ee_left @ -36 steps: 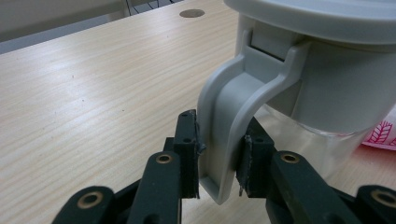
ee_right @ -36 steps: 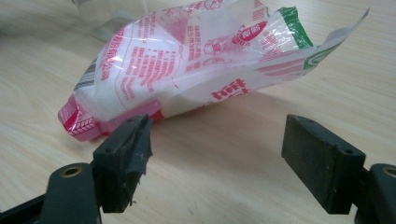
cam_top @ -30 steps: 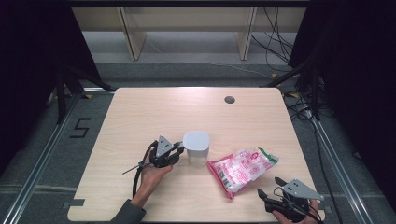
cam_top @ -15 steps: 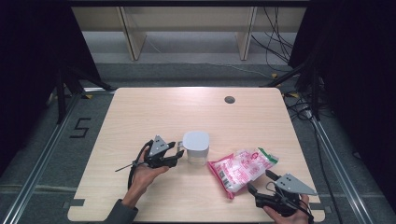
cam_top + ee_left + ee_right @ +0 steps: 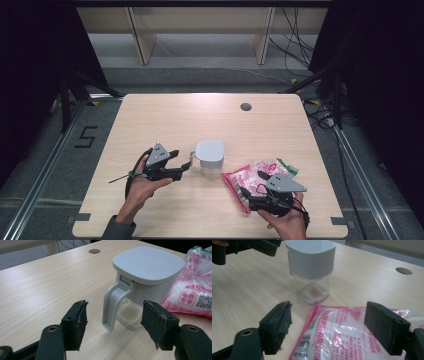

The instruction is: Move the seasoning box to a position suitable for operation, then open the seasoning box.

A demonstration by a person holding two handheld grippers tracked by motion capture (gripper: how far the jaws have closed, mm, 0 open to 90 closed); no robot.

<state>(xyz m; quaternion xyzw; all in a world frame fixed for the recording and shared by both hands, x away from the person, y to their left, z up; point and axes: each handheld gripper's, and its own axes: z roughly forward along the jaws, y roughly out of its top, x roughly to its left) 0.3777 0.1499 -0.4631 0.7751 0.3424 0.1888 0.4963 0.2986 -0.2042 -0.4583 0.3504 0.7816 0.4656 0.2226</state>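
Observation:
A clear jar with a grey lid (image 5: pixel 210 157) (image 5: pixel 147 267) (image 5: pixel 311 262) and a grey handle (image 5: pixel 113 307) stands upright near the table's middle. My left gripper (image 5: pixel 182 169) (image 5: pixel 115 326) is open just left of the jar, its jaws spread either side of the handle without touching it. A pink and white plastic bag (image 5: pixel 257 177) (image 5: pixel 352 335) (image 5: pixel 192 290) lies flat to the right of the jar. My right gripper (image 5: pixel 247 195) (image 5: pixel 332 327) is open at the bag's near end, with the bag between its spread jaws.
The light wooden table (image 5: pixel 175 120) has a round cable hole (image 5: pixel 245 106) (image 5: pixel 94 251) (image 5: pixel 403 271) near its far edge. Beyond the table are shelf legs and cables on the floor (image 5: pixel 300 40). Metal rails run along both sides.
My right gripper has moved left and forward from the table's front right corner onto the bag's near end. My left gripper has shifted slightly toward the jar's handle.

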